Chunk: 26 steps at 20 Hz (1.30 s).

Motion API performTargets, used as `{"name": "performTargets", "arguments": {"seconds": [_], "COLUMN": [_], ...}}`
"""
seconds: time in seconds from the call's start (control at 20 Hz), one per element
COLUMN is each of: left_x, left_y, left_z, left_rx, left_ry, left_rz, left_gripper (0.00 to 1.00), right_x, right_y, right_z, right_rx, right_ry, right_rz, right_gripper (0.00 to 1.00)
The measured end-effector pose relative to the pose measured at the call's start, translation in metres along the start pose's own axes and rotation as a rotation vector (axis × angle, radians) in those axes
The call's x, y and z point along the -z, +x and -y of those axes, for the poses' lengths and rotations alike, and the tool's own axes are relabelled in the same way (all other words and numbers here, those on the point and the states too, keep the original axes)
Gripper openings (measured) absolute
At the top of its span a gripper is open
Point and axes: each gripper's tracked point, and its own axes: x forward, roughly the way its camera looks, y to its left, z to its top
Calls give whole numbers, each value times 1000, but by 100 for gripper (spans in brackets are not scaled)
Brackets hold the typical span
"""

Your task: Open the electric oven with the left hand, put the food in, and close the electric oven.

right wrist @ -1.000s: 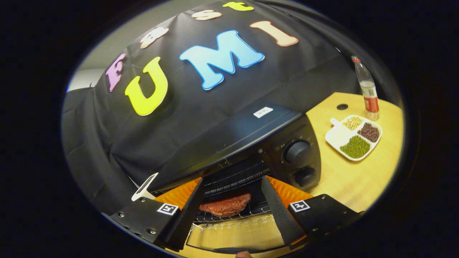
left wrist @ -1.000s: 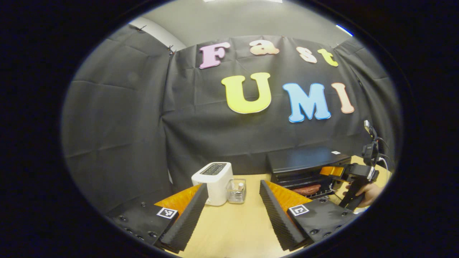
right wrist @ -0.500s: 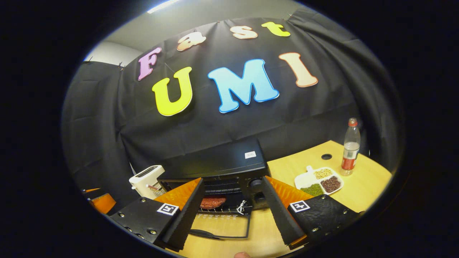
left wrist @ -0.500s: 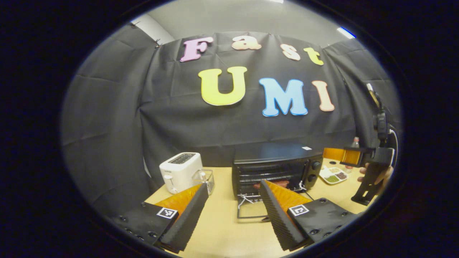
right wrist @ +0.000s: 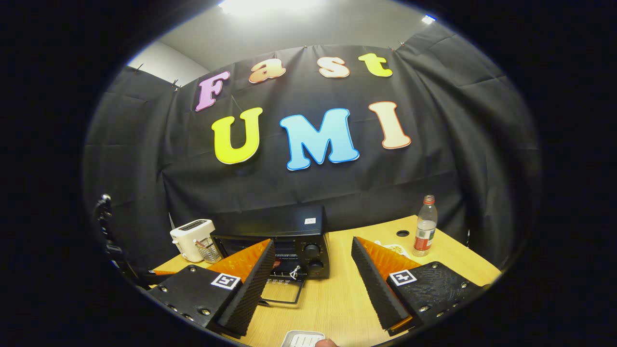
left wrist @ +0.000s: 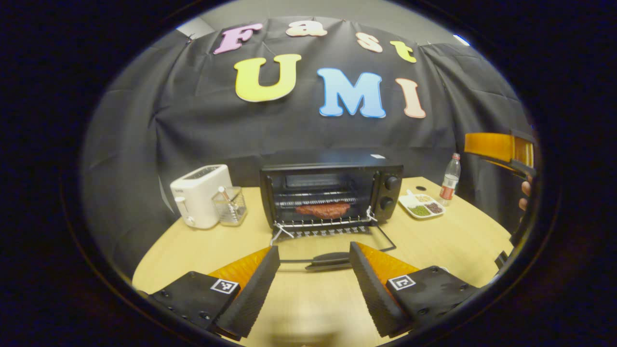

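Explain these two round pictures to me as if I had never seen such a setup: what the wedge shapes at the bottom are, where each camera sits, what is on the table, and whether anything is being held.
There is no robot here. A person holds a two-finger gripper in each hand, and a fisheye camera rides on each one, looking forward along its fingers. The wedges at the bottom are those fingers: the left gripper in the left gripper view, the right gripper in the right gripper view. Both stand open and hold nothing.

On the wooden table stands a black electric oven with its door folded down flat. A reddish piece of meat lies on the rack inside. To the oven's left are a white toaster and a small clear container; to its right, a divided plate of beans and a plastic bottle.
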Motion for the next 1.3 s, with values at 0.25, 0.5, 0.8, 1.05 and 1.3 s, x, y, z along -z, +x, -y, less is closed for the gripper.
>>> {"name": "performTargets", "arguments": {"seconds": [0.25, 0.5, 0.8, 1.05, 1.3], "left_x": [46, 74, 96, 105, 108], "left_y": [41, 64, 89, 102, 106], "left_z": [32, 51, 47, 33, 29], "left_rx": [74, 114, 85, 52, 28], "left_ry": [30, 58, 37, 37, 13], "left_rz": [-141, -242, -319, -336, -335], "left_gripper": [100, 97, 99, 98, 97], "right_x": [0, -11, -14, -8, -3], "right_y": [-34, -53, -60, -60, -60], "right_z": [26, 48, 54, 42, 34], "right_rx": [71, 140, 175, 147, 122], "right_ry": [-18, -47, -52, -73, -78], "right_rz": [-2, 15, 11, -14, -23], "right_gripper": [96, 96, 96, 97, 96]}}
